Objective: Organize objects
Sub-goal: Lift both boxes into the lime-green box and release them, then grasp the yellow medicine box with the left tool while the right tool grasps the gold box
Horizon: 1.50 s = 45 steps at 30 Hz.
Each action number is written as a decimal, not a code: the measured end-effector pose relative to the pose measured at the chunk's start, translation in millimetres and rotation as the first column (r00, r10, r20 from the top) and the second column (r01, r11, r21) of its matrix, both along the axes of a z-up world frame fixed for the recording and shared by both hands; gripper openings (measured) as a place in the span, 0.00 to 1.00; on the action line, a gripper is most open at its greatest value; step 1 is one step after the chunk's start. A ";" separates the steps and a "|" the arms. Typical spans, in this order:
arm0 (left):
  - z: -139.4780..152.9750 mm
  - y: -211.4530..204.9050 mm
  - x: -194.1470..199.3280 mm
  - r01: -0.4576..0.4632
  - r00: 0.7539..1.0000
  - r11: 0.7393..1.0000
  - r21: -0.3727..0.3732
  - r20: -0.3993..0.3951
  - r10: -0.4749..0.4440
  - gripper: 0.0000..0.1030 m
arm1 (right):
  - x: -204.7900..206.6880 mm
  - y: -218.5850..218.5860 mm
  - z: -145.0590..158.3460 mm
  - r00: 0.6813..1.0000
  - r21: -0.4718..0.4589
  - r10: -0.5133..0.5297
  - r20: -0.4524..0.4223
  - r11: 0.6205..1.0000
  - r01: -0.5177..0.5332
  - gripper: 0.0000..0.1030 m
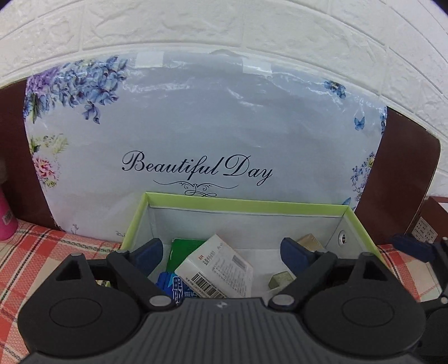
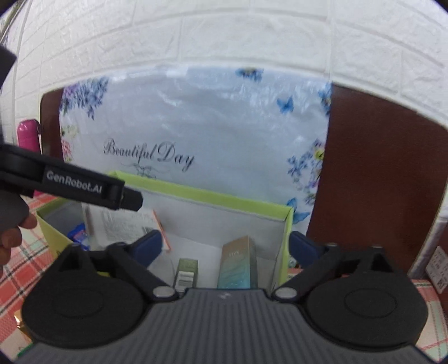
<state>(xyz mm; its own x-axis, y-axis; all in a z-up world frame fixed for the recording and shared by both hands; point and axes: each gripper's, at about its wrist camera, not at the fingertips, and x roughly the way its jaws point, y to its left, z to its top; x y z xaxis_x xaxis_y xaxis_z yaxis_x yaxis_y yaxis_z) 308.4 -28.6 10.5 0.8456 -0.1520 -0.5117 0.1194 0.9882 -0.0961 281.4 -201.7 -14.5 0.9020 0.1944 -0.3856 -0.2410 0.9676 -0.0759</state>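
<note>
A green-rimmed storage box (image 1: 246, 205) stands on the checked cloth in front of a floral "Beautiful Day" pillow (image 1: 196, 126). Inside it lie a white barcoded carton (image 1: 215, 267), a green pack (image 1: 186, 247), a blue pack (image 1: 170, 285) and small tan boxes (image 1: 309, 240). My left gripper (image 1: 224, 253) is open and empty above the box. In the right wrist view the box (image 2: 201, 194) holds a teal-gold carton (image 2: 238, 264), a small green box (image 2: 187, 270) and the white carton (image 2: 120, 224). My right gripper (image 2: 228, 246) is open and empty over the box's right part.
A pink bottle (image 1: 5, 218) stands at the far left, also in the right wrist view (image 2: 28, 137). A brown headboard (image 2: 378, 168) and white brick wall (image 1: 224, 25) lie behind. The left gripper's body (image 2: 72, 184) crosses the right view's left side. A labelled box (image 1: 428, 224) sits right.
</note>
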 end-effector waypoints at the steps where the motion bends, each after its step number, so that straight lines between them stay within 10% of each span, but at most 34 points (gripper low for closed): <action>1: 3.7 0.2 -6.3 -0.007 1.000 1.000 0.008 0.002 0.007 0.91 | -7.5 -1.3 6.0 1.000 0.002 -0.005 0.020 1.000 0.005 1.00; 11: 21.9 -0.4 -92.8 -0.090 0.995 0.990 0.112 -0.031 0.094 0.91 | -102.5 -19.6 35.3 0.997 0.080 -0.038 0.066 0.996 0.033 1.00; 25: -26.5 -5.5 -199.9 0.009 0.992 1.000 0.013 -0.130 -0.007 0.91 | -228.4 -42.7 -2.1 0.994 0.095 -0.107 -0.006 0.990 0.107 1.00; 37: -45.9 -20.0 -227.7 0.103 0.986 0.995 -0.012 -0.131 -0.104 0.91 | -225.9 -68.1 -48.8 0.982 0.089 -0.127 -0.140 0.986 0.140 1.00; 45: -34.6 -33.1 -215.2 0.148 0.986 0.989 0.002 -0.084 -0.147 0.91 | -169.9 -62.8 -49.3 0.984 0.062 -0.053 -0.170 0.996 0.065 0.58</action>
<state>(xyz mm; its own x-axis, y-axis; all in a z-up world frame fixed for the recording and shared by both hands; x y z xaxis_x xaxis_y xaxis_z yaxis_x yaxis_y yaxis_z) 93.2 -61.7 -24.1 0.7685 -0.2676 -0.5812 0.2560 0.9611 -0.1040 111.5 -264.5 -63.7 0.8359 0.1733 -0.5208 -0.1872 0.9820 0.0262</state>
